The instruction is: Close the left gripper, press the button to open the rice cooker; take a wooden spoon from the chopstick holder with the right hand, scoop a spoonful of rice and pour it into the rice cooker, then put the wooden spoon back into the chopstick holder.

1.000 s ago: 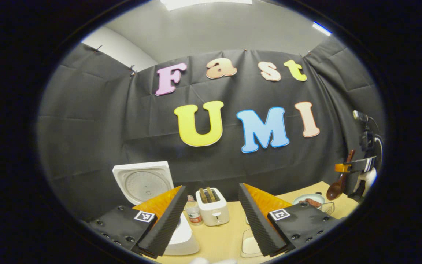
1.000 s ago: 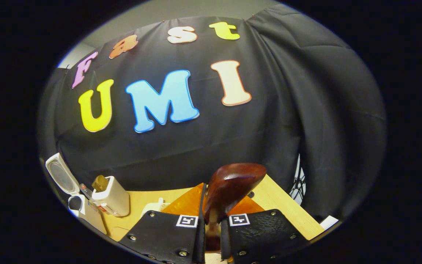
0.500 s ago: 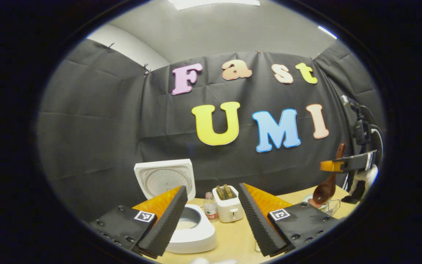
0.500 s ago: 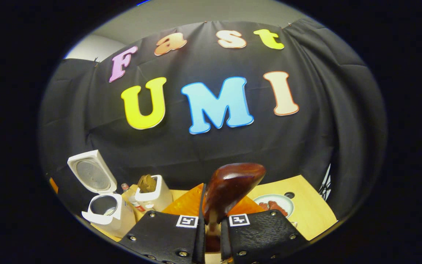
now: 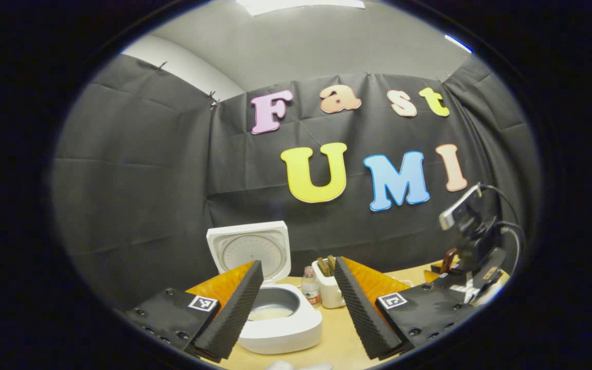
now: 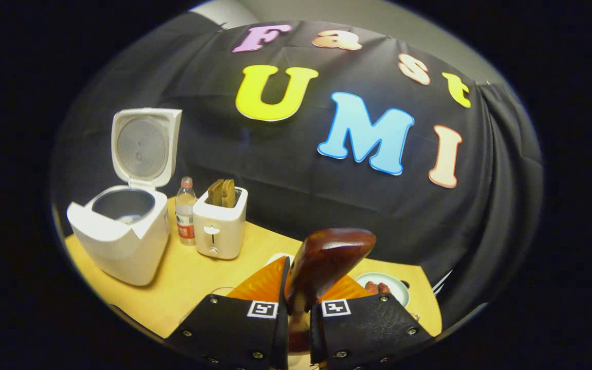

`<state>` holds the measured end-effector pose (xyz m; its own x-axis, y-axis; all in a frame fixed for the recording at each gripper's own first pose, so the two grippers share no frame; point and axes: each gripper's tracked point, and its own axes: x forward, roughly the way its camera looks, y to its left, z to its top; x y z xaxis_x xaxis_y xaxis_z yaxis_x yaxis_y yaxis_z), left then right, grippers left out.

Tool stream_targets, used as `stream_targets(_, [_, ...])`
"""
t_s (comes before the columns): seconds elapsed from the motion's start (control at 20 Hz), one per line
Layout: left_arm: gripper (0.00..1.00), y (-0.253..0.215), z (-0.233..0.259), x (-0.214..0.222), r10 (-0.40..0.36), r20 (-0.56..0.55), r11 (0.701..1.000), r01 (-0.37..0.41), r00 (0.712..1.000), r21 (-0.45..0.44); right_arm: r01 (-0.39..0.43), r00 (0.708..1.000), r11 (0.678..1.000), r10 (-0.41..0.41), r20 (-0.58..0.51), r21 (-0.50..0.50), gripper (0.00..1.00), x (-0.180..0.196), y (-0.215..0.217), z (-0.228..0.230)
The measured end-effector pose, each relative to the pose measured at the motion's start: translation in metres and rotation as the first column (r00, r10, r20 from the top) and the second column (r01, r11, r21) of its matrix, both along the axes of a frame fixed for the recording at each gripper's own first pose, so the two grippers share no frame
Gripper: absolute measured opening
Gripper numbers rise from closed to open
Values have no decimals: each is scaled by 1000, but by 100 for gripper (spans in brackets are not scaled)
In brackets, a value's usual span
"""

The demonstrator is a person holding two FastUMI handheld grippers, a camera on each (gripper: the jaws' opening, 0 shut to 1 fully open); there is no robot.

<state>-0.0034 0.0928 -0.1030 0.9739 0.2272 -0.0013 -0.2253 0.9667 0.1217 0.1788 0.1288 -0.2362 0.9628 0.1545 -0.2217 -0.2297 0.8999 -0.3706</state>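
Observation:
The white rice cooker [image 5: 280, 321] stands open with its lid [image 5: 251, 248] upright, and a pale layer lies in its pot. It sits just beyond my left gripper [image 5: 296, 303], which is open and holds nothing. My right gripper [image 6: 298, 303] is shut on the handle of a dark wooden spoon [image 6: 327, 259], whose bowl sticks up ahead of the fingers. In the right gripper view the rice cooker [image 6: 121, 236] is at the far left, well apart from the spoon. The right gripper [image 5: 473, 280] also appears low at the right of the left gripper view.
A small water bottle [image 6: 185, 210] and a white toaster [image 6: 221, 223] holding bread stand right of the cooker on the wooden table [image 6: 183, 282]. A plate [image 6: 399, 298] with reddish food lies at the right, behind my right fingers. Black cloth backs the table.
The right gripper has come down and turned left with the spoon, so the cooker looks nearer and larger. The left gripper view has shifted, bringing the cooker between its fingers.

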Motion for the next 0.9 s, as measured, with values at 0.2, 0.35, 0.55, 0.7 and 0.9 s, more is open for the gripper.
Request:
stream_targets(0.2, [99,9,-10,-2,8,-22,1000,-8,1000,25,9,999,996,-12,-32,-84,17,8,-6,-43])
stream_targets(0.35, [99,13,-17,-2,16,-36,1000,-15,999,26,26,998,992,-32,-48,-124,17,9,-10,-67])
stream_targets(0.55, [96,15,-24,1,20,-50,1000,-19,999,22,32,994,992,-45,-104,-122,17,10,-8,-99])
stream_targets(0.7, [99,16,-28,4,17,-61,999,-15,998,29,37,986,995,-51,-158,-88,17,6,-6,-111])
stream_targets(0.9, [98,16,-33,7,12,-74,1000,-10,997,27,44,979,999,-45,-198,-8,17,2,2,-119])
